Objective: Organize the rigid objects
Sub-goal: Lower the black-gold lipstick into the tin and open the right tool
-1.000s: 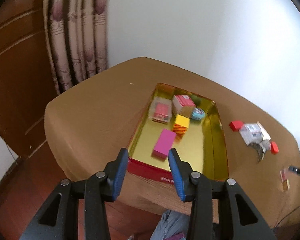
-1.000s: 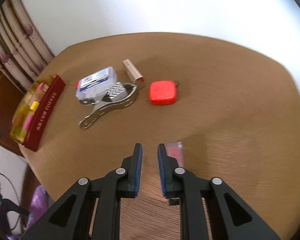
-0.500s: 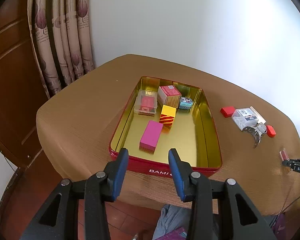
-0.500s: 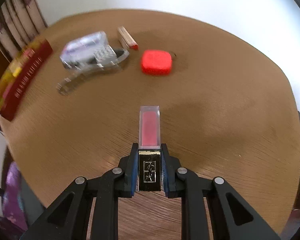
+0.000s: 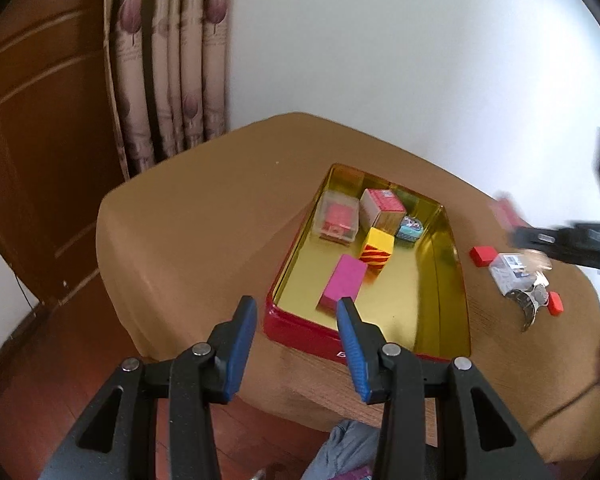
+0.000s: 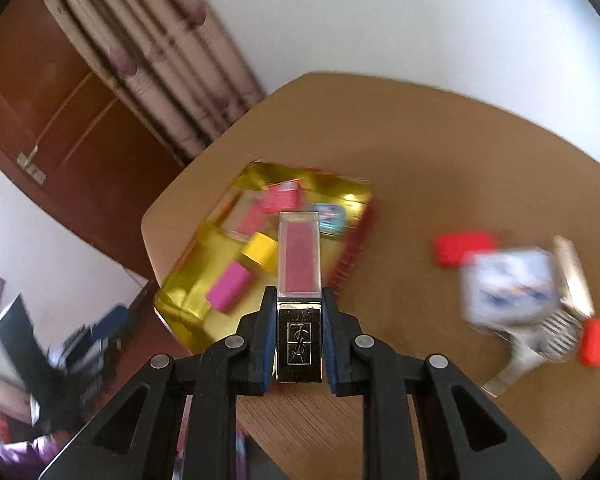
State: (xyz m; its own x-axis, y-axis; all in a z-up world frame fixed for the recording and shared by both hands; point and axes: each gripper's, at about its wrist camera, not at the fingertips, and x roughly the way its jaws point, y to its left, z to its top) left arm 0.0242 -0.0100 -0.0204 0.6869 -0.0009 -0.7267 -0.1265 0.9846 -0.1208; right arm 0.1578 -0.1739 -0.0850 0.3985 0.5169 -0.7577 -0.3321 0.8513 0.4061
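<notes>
My right gripper (image 6: 299, 320) is shut on a lipstick (image 6: 299, 256) with a clear pink body and a black-and-gold cap, held in the air above the table, pointing toward the red tin (image 6: 352, 256) with its gold inside. In the left wrist view the tin (image 5: 300, 332) holds a pink block (image 5: 344, 284), a yellow striped cube (image 5: 377, 246), a clear box with a red item (image 5: 338, 220), a red-topped box (image 5: 382, 204) and a small teal tin (image 5: 410, 228). My left gripper (image 5: 296, 312) hangs open at the tin's near edge, holding nothing. The right gripper (image 5: 516, 236) shows blurred at the right.
On the brown table (image 5: 204, 216) right of the tin lie a red block (image 5: 482, 255), a clear case (image 5: 510, 270), a metal clip (image 5: 530, 300) and a small red piece (image 5: 555, 304). A curtain (image 5: 168, 80) and a wooden door (image 5: 40, 120) stand behind at the left.
My right gripper shut on the lipstick, lifted it off the table and swung left toward the tin. The left gripper stayed open at the tin's near edge.
</notes>
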